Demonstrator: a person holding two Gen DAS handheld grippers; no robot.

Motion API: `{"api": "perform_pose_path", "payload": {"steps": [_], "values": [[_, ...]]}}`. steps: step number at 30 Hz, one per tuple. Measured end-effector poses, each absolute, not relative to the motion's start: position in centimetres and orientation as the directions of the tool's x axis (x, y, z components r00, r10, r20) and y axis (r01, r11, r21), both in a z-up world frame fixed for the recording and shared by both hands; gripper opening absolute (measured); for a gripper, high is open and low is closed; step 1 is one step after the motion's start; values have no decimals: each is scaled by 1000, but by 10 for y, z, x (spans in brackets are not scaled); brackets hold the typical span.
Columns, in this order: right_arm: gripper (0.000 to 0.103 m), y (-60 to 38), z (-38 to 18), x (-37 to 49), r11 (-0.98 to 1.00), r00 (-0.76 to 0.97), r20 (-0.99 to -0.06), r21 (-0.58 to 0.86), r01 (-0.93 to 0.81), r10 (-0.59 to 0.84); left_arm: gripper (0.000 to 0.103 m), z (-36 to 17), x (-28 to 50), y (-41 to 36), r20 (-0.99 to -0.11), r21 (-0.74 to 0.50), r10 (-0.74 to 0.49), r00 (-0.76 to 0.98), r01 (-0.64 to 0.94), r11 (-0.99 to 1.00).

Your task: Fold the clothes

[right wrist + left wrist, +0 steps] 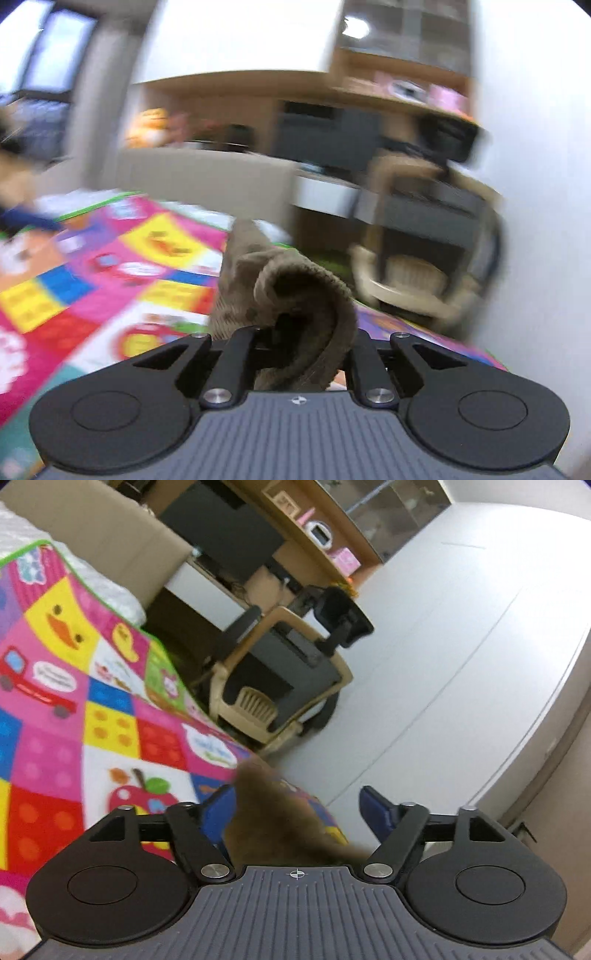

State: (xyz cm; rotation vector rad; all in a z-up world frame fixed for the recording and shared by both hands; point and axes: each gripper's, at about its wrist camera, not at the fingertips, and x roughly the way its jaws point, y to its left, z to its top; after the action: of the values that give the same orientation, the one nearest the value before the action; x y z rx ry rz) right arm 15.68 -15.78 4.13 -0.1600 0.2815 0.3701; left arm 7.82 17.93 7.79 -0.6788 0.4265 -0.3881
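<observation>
A brown fuzzy garment (273, 819) rises between the fingers of my left gripper (299, 805). The blue pads (376, 808) stand wide apart, so that gripper is open, with the cloth loose against the left pad. In the right wrist view my right gripper (295, 332) is shut on a bunched fold of the same brown knit garment (280, 288), which hides its fingertips. Both grippers hover above a colourful patchwork play mat (74, 709), which also shows in the right wrist view (110, 266).
A beige and grey office chair (280, 679) stands past the mat's edge. A desk with a dark monitor (221, 528) and wooden shelves are behind it. A beige headboard (110, 535) borders the mat. The right wrist view is motion-blurred.
</observation>
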Motion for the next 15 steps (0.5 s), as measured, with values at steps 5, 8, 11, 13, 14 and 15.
{"api": "perform_pose_path", "payload": {"steps": [5,8,11,13,14,15], "values": [[11,-230,-9,182,962,846,-482,-26,-272,226,91,49,118,126,-380,-663,-539,752,185,725],[13,-242,-32,187,964,807,-553,-22,-265,209,93,32,142,94,-453,-658,-570,685,174,733],[18,-240,-47,192,961,776,-592,-7,-275,218,93,10,166,64,-516,-656,-598,613,167,736],[17,-233,-48,193,954,773,-591,-20,-299,230,93,-7,178,46,-547,-654,-613,571,166,738],[14,-229,-48,191,947,771,-590,-30,-319,241,92,-14,182,39,-558,-651,-613,558,163,741],[10,-223,-47,191,938,758,-594,-16,-346,270,90,-21,186,33,-568,-650,-615,547,161,743]]}}
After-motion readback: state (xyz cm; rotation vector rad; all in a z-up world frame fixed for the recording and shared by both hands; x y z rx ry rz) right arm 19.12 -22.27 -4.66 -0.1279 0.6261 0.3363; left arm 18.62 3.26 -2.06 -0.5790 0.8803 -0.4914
